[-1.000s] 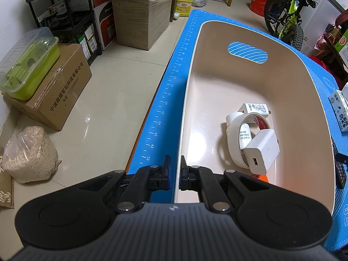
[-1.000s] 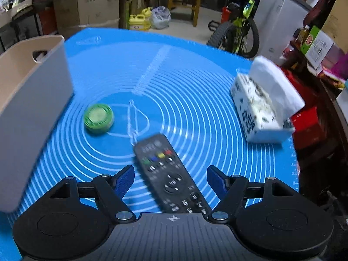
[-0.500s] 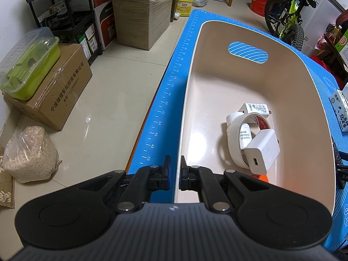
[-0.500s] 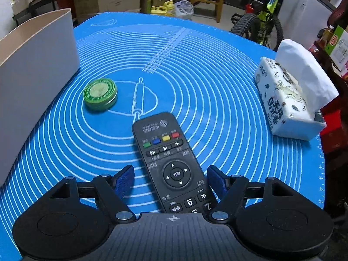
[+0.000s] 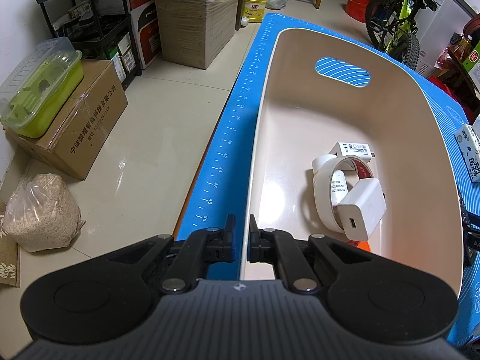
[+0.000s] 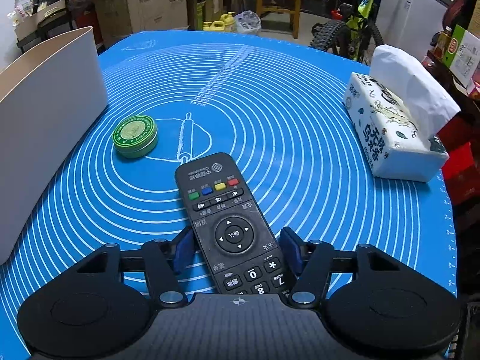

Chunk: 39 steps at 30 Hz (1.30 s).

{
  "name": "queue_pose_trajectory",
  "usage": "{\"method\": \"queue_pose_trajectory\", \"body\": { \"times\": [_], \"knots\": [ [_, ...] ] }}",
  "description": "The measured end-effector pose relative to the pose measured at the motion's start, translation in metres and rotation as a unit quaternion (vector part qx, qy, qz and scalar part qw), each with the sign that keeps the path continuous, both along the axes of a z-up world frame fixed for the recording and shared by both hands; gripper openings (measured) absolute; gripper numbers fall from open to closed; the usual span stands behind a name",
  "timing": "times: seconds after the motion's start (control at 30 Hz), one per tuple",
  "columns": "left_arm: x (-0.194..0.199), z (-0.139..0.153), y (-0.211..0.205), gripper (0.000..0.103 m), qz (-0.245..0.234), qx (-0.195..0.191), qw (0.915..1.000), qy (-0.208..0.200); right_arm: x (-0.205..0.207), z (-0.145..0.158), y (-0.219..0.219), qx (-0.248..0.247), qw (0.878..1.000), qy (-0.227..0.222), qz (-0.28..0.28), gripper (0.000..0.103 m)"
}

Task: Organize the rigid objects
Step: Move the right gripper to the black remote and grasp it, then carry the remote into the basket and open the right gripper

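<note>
Clamped on the near rim of the beige bin [image 5: 300,114], the jaws of my left gripper [image 5: 242,234] stand almost together, one finger outside the wall and one inside it. Ahead of these jaws and to their right, on the bin floor, lies a white charger [image 5: 361,210] leaning against a white roll of tape [image 5: 325,198], with a second white adapter [image 5: 354,149] just beyond the roll. A bit of something orange [image 5: 358,244] shows right beside the inner finger; I cannot tell what it is. To the left of the jaws runs the ruled edge of the blue mat [image 5: 228,147] that covers the table, and past it the floor with a cardboard box [image 5: 78,123] and a bag of grain [image 5: 39,210].

From the right wrist, the jaws of my right gripper [image 6: 237,253] are closing around the black remote [image 6: 228,225], which lies flat on the blue mat [image 6: 300,150] between the two blue pads [image 6: 292,253]. The pads stand close against its long sides; whether they already press on it I cannot tell. The remote's top end points ahead, away from the jaws. Ahead and to the left sits a round green tin [image 6: 135,136], just short of the bin's outer wall [image 6: 51,114] at far left. Ahead and well to the right lies a pack of tissues [image 6: 393,132].
</note>
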<state>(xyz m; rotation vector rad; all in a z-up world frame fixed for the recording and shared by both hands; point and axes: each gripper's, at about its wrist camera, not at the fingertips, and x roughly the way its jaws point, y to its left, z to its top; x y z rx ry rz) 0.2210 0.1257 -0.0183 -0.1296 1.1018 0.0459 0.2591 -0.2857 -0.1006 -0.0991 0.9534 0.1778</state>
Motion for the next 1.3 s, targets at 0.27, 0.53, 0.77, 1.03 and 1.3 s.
{"method": "queue_pose_trajectory", "body": {
  "times": [0.27, 0.53, 0.77, 1.03, 1.3],
  "knots": [
    [0.0, 0.0, 0.0, 0.009, 0.0, -0.001, 1.0, 0.0, -0.01, 0.01, 0.015, 0.005, 0.999, -0.034, -0.004, 0.055],
    [0.0, 0.0, -0.001, 0.009, 0.0, 0.0, 1.0, 0.0, -0.017, 0.031, 0.032, 0.022, 0.998, -0.066, 0.003, 0.055],
    [0.0, 0.0, -0.001, 0.009, 0.0, 0.0, 1.0, 0.0, -0.02, 0.068, 0.058, 0.032, 0.993, -0.109, 0.032, 0.055],
    [0.0, 0.0, -0.001, 0.009, 0.0, 0.0, 1.0, 0.0, -0.018, 0.119, 0.096, 0.046, 0.983, -0.159, 0.075, 0.055],
    [0.0, 0.0, -0.001, 0.009, 0.0, 0.001, 1.0, 0.0, -0.007, 0.152, 0.149, 0.061, 0.974, -0.18, 0.126, 0.055]
  ]
}}
